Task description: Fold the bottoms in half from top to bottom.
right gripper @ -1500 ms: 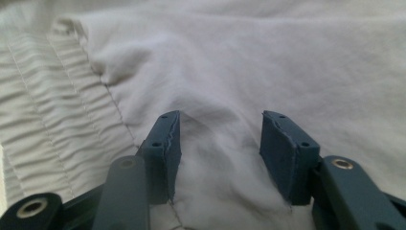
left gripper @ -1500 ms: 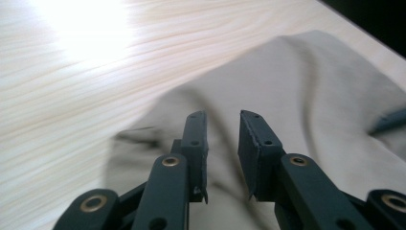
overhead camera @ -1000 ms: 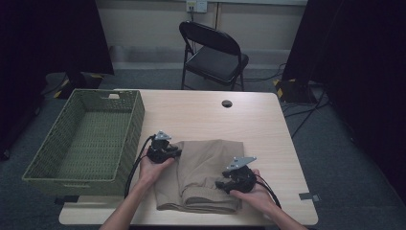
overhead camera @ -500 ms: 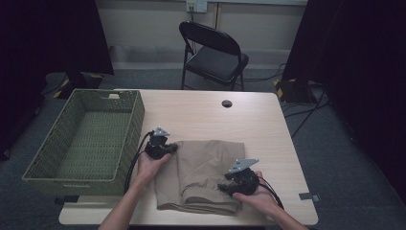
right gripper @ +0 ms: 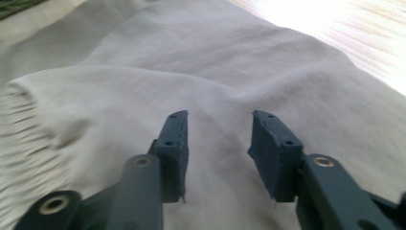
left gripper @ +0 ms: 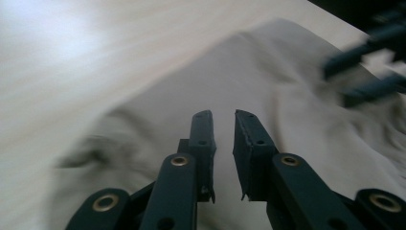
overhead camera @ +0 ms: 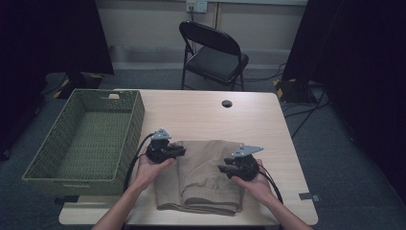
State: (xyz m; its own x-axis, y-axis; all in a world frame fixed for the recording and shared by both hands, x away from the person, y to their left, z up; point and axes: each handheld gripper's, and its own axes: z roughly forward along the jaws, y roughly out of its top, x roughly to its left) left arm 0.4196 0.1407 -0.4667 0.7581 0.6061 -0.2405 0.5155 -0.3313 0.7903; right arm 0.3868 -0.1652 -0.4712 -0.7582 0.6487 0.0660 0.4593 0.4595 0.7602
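Khaki trousers [overhead camera: 201, 175], green woven basket [overhead camera: 91, 139], pale wood-grain table [overhead camera: 201, 112], black chair [overhead camera: 213, 50]

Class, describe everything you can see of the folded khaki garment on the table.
The khaki garment looks like soft woven cotton, folded into a rough rectangle with wrinkles and a gathered, ribbed band at one end. It lies flat on the wooden table, near its front edge, right of the green basket. Whether either gripper touches it cannot be told.

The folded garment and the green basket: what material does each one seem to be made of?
The folded garment looks like matte woven cotton-type cloth in khaki: soft creases, a gathered waistband edge. The green basket seems woven from wicker or a plastic imitation: an even plaited texture on the walls and floor, dull finish.
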